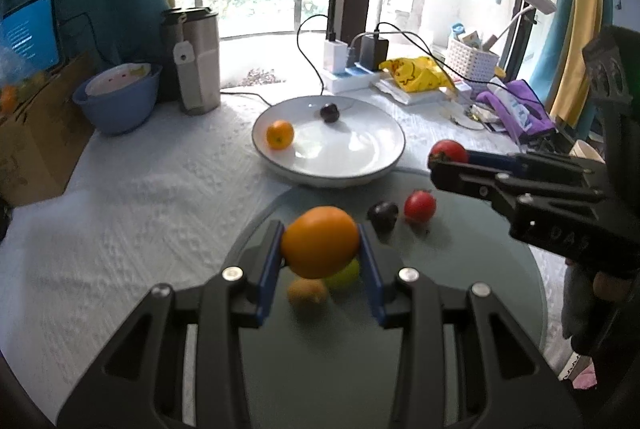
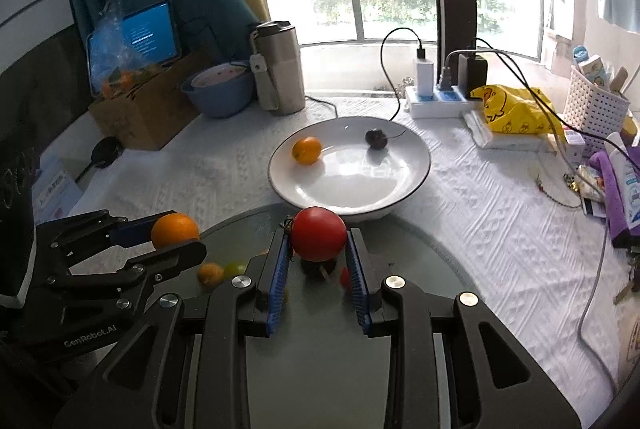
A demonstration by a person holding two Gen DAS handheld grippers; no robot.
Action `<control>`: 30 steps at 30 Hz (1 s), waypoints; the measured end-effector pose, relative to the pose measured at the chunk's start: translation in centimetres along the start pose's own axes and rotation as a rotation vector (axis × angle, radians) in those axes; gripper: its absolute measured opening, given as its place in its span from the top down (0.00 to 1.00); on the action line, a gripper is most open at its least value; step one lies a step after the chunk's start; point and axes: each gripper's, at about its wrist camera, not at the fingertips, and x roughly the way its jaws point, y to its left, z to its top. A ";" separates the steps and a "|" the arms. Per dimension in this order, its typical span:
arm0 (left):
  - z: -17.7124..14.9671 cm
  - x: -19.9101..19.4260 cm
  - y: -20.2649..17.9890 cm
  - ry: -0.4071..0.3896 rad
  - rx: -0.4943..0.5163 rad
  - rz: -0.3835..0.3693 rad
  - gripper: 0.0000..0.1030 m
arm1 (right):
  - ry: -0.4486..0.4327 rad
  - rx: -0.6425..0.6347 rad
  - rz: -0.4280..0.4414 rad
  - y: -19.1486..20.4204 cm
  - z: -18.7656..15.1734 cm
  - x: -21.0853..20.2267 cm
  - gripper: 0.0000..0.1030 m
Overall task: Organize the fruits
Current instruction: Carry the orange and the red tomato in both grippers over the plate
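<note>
My left gripper (image 1: pixel 320 249) is shut on a large orange (image 1: pixel 320 241) and holds it above the round glass board (image 1: pixel 460 289). My right gripper (image 2: pixel 319 241) is shut on a red tomato (image 2: pixel 318 233), also above the board, just before the white plate (image 2: pixel 416 165). The plate (image 1: pixel 384 133) holds a small orange (image 1: pixel 280 134) and a dark plum (image 1: pixel 330 112). On the board lie another tomato (image 1: pixel 419 206), a dark plum (image 1: pixel 383 215), a small yellow-brown fruit (image 1: pixel 307 292) and a green fruit (image 1: pixel 348 275).
A steel tumbler (image 1: pixel 198 59), a blue bowl (image 1: pixel 116 101) and a cardboard box (image 1: pixel 32 137) stand at the back left. A power strip with chargers (image 1: pixel 352 69), a yellow bag (image 1: pixel 416 73), a white basket (image 1: pixel 472 59) and purple cloth (image 1: pixel 516 105) lie at the back right.
</note>
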 end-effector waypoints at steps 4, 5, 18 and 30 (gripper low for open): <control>1.3 1.2 0.0 0.000 0.002 -0.010 0.63 | -0.005 0.003 -0.006 -0.9 0.7 0.6 0.70; 1.7 1.6 0.0 0.000 0.004 -0.013 0.63 | -0.006 0.003 -0.006 -1.2 1.0 0.8 0.70; 5.7 6.3 0.4 0.010 0.021 -0.058 0.63 | -0.002 -0.006 -0.028 -3.9 3.6 3.8 0.70; 8.9 11.0 1.3 0.024 0.043 -0.068 0.63 | 0.008 -0.011 -0.039 -5.7 6.2 7.4 0.70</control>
